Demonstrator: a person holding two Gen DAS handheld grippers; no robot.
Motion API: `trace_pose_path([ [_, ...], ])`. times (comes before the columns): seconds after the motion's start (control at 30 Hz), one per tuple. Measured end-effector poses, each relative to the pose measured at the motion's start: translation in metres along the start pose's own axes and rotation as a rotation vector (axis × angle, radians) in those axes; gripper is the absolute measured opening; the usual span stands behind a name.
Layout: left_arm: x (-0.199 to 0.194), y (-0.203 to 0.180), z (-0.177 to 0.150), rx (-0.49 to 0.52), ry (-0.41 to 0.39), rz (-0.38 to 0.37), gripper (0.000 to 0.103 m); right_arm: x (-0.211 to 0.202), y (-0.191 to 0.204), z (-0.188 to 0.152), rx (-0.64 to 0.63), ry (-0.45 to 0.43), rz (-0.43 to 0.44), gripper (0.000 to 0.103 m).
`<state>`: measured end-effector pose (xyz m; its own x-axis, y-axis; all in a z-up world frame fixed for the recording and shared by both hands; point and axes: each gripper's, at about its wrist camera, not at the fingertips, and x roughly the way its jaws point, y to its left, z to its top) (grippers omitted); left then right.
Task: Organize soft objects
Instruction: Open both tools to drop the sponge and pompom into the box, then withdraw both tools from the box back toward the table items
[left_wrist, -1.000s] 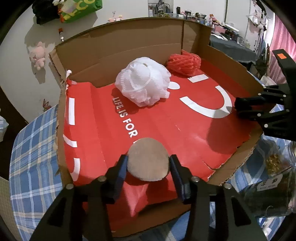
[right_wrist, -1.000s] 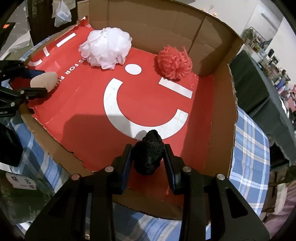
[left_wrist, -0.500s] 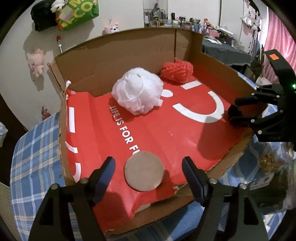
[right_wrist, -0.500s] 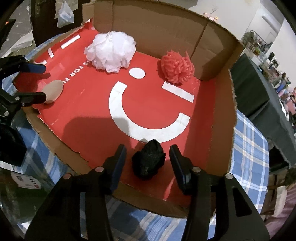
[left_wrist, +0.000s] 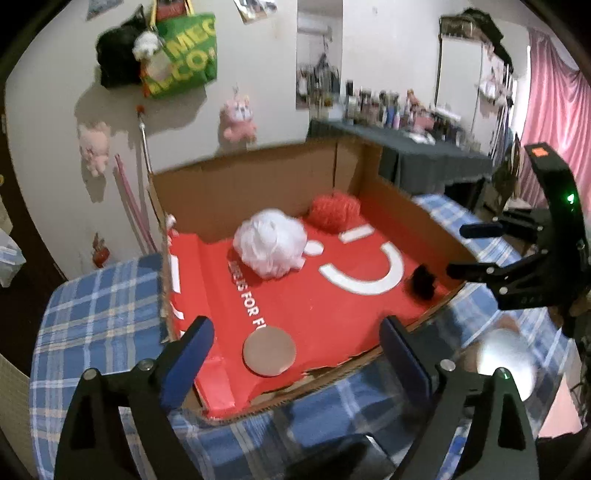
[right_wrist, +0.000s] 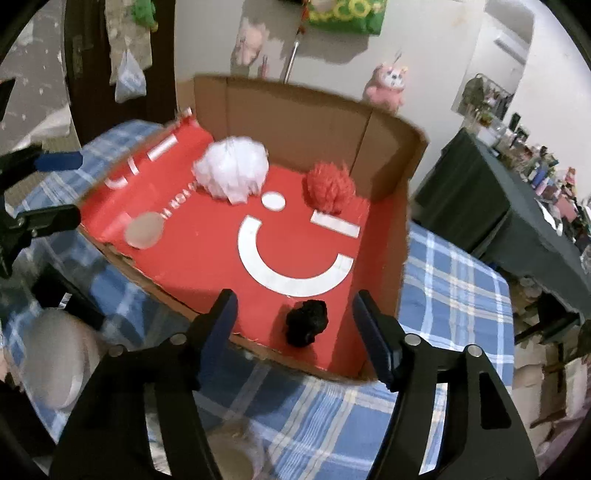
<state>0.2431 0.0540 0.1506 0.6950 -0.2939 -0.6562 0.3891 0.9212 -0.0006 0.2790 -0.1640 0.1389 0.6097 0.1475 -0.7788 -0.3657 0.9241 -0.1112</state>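
Note:
A shallow cardboard box (left_wrist: 258, 184) (right_wrist: 295, 110) with a red printed floor holds several soft things. A white mesh puff (left_wrist: 271, 247) (right_wrist: 231, 171) and a red puff (left_wrist: 334, 212) (right_wrist: 328, 188) lie near its back wall. A flat tan round pad (left_wrist: 269, 352) (right_wrist: 144, 230) rests at the front left edge, a small black pom-pom (left_wrist: 423, 282) (right_wrist: 306, 321) at the front right. My left gripper (left_wrist: 295, 354) hangs above and behind the pad, jaws still opening, nothing between the pads. My right gripper (right_wrist: 293, 332) is raised over the pom-pom, jaws opening, not touching it.
The box sits on a blue plaid tablecloth (left_wrist: 92, 314) (right_wrist: 454, 288). A round shiny lid (left_wrist: 504, 354) and dark items lie at the table's near edge. Behind stand a dark cluttered table (right_wrist: 498, 192), plush toys (left_wrist: 238, 122) on the wall and a pink curtain (left_wrist: 554, 129).
Both grippers let go: the left released the tan pad, the right the black pom-pom. Both opened wide and pulled up and back from the box.

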Motion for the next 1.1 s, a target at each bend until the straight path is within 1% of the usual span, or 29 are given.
trace_pose_path([
  [0.03,-0.006,-0.003,0.000,-0.002,-0.014,0.001,0.097,-0.008,0.000,-0.001,0.010,-0.017,0.004,0.065],
  [0.07,-0.017,-0.006,0.000,-0.008,-0.040,0.005,0.100,-0.019,0.001,-0.002,0.023,-0.040,0.008,0.069],
  [0.1,-0.028,-0.010,0.000,-0.016,-0.066,0.008,0.101,-0.027,0.003,-0.004,0.031,-0.055,0.009,0.071],
  [0.13,-0.038,-0.014,0.000,-0.020,-0.087,0.009,0.101,-0.037,0.004,-0.006,0.038,-0.076,0.012,0.073],
  [0.3,-0.083,-0.034,-0.006,-0.027,-0.168,0.026,0.103,-0.082,0.020,-0.018,0.054,-0.170,0.022,0.073],
  [0.33,-0.090,-0.037,-0.008,-0.028,-0.180,0.030,0.103,-0.091,0.023,-0.022,0.056,-0.189,0.022,0.076],
  [0.37,-0.099,-0.042,-0.012,-0.027,-0.197,0.042,0.103,-0.101,0.028,-0.027,0.059,-0.212,0.019,0.080],
  [0.43,-0.115,-0.051,-0.020,-0.025,-0.223,0.061,0.103,-0.115,0.036,-0.036,0.061,-0.247,0.013,0.084],
  [0.47,-0.123,-0.056,-0.026,-0.031,-0.234,0.064,0.103,-0.124,0.041,-0.043,0.065,-0.271,0.007,0.084],
  [0.57,-0.137,-0.065,-0.041,-0.055,-0.251,0.061,0.103,-0.141,0.052,-0.060,0.074,-0.315,0.014,0.084],
  [0.63,-0.145,-0.070,-0.052,-0.069,-0.272,0.078,0.103,-0.151,0.059,-0.074,0.078,-0.343,0.022,0.085],
  [0.7,-0.154,-0.077,-0.064,-0.082,-0.307,0.104,0.103,-0.161,0.068,-0.088,0.084,-0.373,0.010,0.086],
  [0.8,-0.161,-0.086,-0.079,-0.095,-0.335,0.127,0.103,-0.170,0.075,-0.106,0.106,-0.402,0.011,0.088],
  [0.97,-0.166,-0.103,-0.107,-0.099,-0.372,0.166,0.103,-0.172,0.084,-0.131,0.143,-0.430,-0.020,0.089],
  [1.1,-0.160,-0.111,-0.123,-0.117,-0.380,0.195,0.103,-0.163,0.089,-0.154,0.191,-0.440,-0.044,0.089],
])
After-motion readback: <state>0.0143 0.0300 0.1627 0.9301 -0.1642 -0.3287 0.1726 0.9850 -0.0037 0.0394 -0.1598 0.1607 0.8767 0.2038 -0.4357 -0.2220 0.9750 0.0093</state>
